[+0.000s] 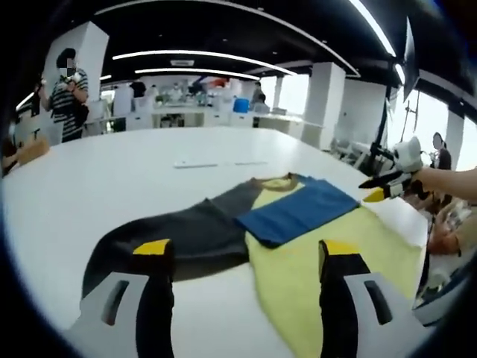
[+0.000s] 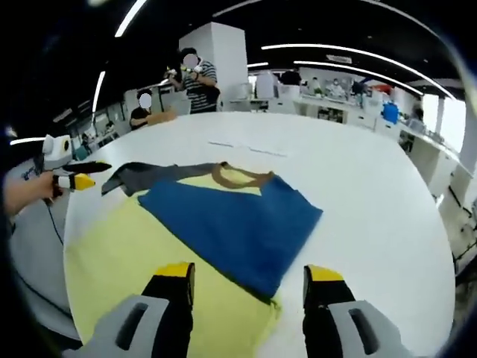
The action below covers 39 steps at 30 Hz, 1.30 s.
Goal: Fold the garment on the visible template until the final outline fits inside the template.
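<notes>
**Shirt flat on the desk, both grippers held off it**

I see the shirt (image 1: 298, 246) spread flat on the white desk (image 1: 112, 186), near the edge closest to me. Its body is yellow, one blue sleeve (image 2: 231, 220) is folded across the chest, and the grey sleeve (image 1: 179, 239) lies stretched out sideways. The brown collar (image 2: 238, 177) points toward the far side of the desk.

My left gripper (image 1: 246, 257) hangs above the near hem with its jaws wide, gripping nothing. My right gripper (image 2: 250, 280) is just as wide and bare, hovering over the blue sleeve's near corner. People stand beyond the far edge.
</notes>
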Motion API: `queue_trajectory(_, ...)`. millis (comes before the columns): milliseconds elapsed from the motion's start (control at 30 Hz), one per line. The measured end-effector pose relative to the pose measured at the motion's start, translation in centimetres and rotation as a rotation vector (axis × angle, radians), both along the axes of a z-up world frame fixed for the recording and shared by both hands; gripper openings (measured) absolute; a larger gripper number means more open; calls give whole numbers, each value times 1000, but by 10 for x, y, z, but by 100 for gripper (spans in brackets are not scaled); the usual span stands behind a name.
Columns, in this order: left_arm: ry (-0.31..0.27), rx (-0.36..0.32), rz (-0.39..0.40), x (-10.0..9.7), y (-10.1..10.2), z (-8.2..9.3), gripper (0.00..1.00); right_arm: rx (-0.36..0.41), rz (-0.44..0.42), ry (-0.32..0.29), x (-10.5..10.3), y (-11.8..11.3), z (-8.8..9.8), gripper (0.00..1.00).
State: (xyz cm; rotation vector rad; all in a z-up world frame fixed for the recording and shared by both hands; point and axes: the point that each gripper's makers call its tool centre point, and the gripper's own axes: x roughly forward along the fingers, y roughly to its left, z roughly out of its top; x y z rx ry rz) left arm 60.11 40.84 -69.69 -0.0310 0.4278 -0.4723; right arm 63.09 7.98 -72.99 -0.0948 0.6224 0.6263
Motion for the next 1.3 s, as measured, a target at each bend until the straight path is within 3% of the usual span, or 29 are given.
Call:
queue_trajectory(367, -27, 31, -25, -19, 4, 16, 99, 75, 120, -61, -32, 26, 42, 91)
queue_trajectory(633, -17, 62, 14, -40, 30, 19, 99, 141, 154, -82, -62, 34, 68, 97)
queue_trajectory(967, 18, 68, 109, -55, 68, 8, 98, 153, 163, -101, -85, 33, 80, 99)
queue_trajectory(1300, 46, 76, 256, -59, 105, -9, 87, 143, 117, -108, -98, 19, 82, 99)
